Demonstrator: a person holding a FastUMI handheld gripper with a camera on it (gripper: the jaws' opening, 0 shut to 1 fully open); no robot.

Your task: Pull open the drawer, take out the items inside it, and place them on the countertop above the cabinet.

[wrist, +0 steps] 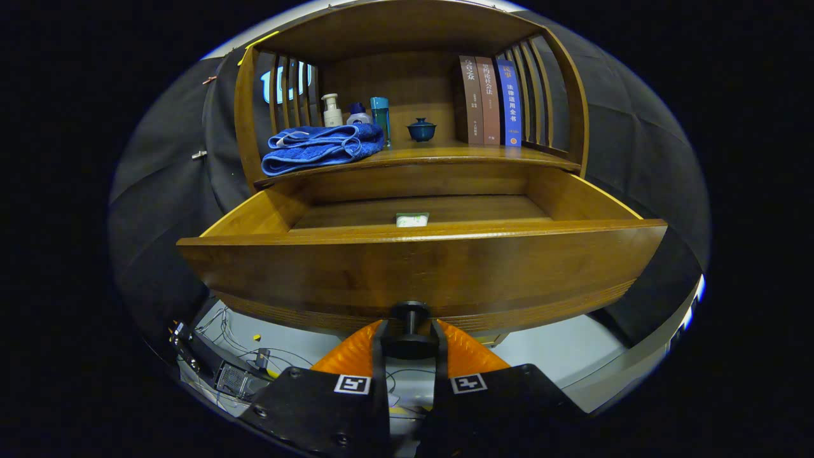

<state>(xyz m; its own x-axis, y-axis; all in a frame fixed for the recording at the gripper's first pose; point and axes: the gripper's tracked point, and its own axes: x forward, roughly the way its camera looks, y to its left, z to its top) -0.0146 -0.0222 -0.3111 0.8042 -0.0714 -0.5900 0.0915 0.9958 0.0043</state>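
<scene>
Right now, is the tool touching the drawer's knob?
Touching. The gripper view shows the tool with both fingers closed against the dark knob on the open drawer front, no gap on either side.

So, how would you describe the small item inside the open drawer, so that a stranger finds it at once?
Start at the wooden cabinet's pulled-out drawer, whose dark knob the gripper is closed on. On the drawer floor, just behind the front panel's middle, lies a small flat packet. It is pale white-green and the one thing visible in there, unlike the blue towel on the shelf above.
</scene>
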